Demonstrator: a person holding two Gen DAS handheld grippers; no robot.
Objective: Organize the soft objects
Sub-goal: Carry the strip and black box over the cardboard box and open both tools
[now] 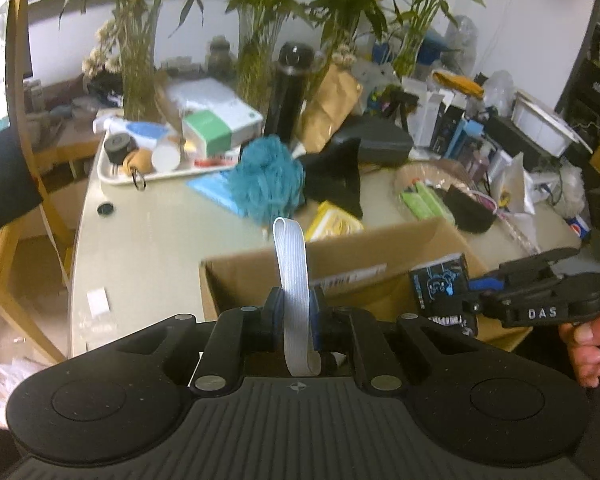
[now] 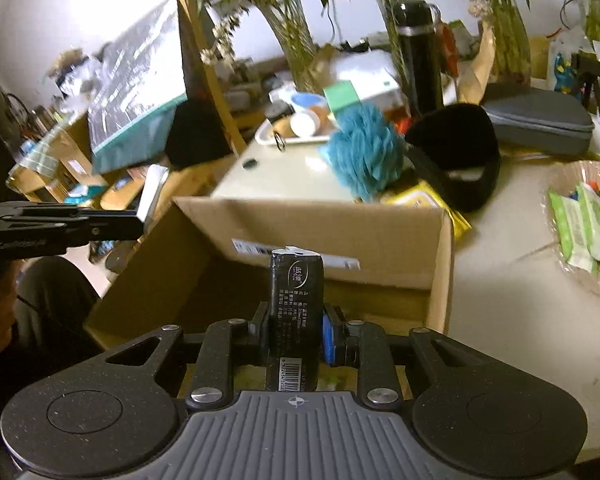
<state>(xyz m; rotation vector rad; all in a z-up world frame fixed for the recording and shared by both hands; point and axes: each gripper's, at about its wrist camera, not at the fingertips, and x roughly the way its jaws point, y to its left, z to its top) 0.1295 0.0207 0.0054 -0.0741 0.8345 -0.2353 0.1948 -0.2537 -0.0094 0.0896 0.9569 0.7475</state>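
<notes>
Left wrist view: left gripper (image 1: 296, 312) clamped on a white ribbed elastic band (image 1: 292, 280), loop standing up between the jaws, near the cardboard box (image 1: 260, 276)'s near-left wall. Right gripper (image 1: 470, 294) at right, over the box's right side, closed on a black printed packet (image 1: 444, 288).

Right wrist view: right gripper (image 2: 296, 332) pinching the same black packet (image 2: 296, 300) upright between the jaws, barcode at the near end, above the open cardboard box (image 2: 340, 224). Left gripper (image 2: 138, 220) at far left, holding the white band (image 2: 152, 192) above the box's left edge.

Box interior mostly hidden by the grippers; contents not discernible. Beyond the far wall, on the table (image 1: 148, 232): teal mesh bath pouf (image 1: 266, 180), black earmuffs (image 2: 456, 156) just right of it, yellow packet (image 1: 332, 222) touching the box's far side. Far left, white tray (image 1: 120, 178) with small jars and boxes. At right, woven basket (image 2: 588, 272) with green packets.
</notes>
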